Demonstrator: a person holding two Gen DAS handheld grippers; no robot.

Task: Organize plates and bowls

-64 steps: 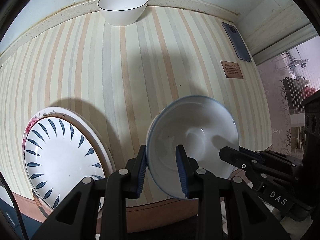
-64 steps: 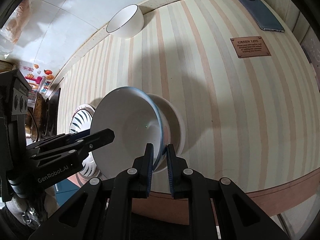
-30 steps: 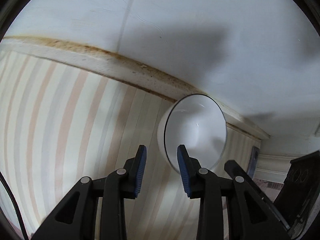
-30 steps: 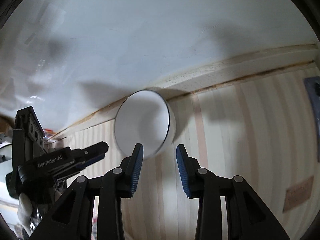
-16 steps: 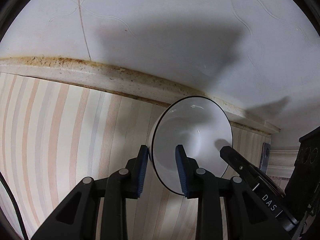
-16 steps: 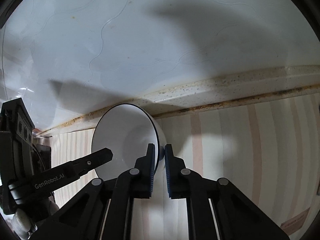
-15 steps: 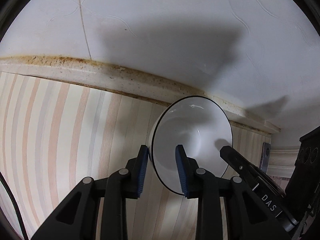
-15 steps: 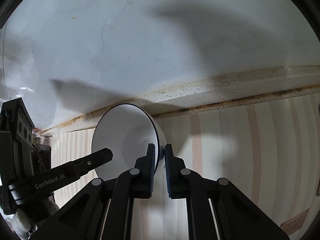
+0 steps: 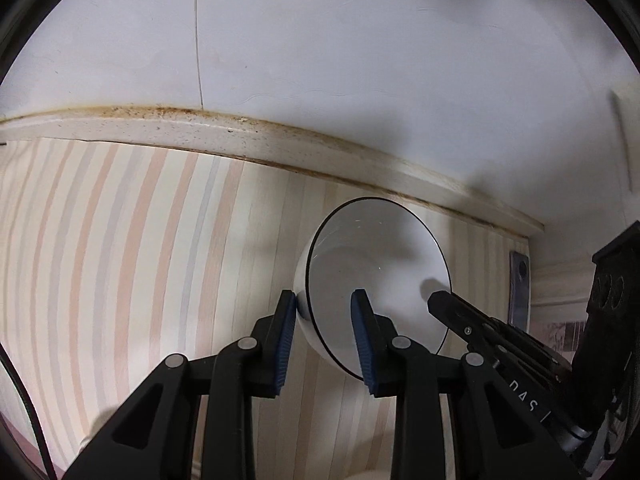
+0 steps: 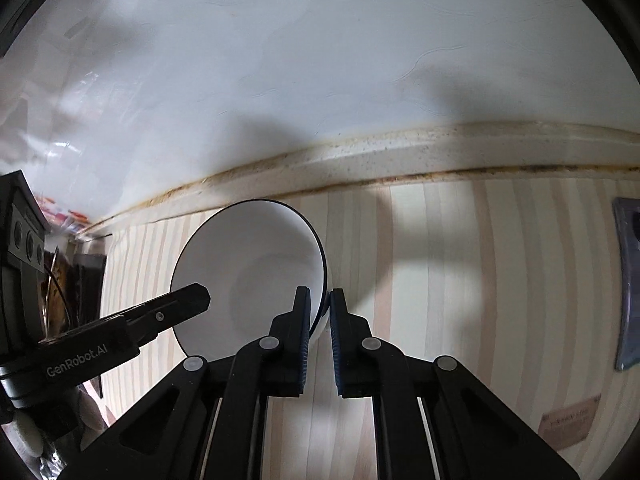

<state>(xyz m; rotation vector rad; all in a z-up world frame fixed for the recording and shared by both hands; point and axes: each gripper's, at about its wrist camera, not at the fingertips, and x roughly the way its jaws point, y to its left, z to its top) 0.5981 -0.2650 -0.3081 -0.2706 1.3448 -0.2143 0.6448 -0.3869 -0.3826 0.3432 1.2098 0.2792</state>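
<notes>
Bowl [image 9: 376, 264] clamped both sides; wall [image 9: 360, 60] close behind, phone [image 10: 630, 284] right.

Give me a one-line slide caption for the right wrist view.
Right gripper and left gripper clamp opposite rims of a dark-rimmed white ceramic bowl above striped tablecloth.

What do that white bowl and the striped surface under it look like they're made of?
The white bowl looks like glazed ceramic or porcelain: smooth, glossy, small highlights, a thin dark rim line. The striped surface looks like a matte printed cloth or vinyl cover in pastel bands; which one I can't tell.
</notes>
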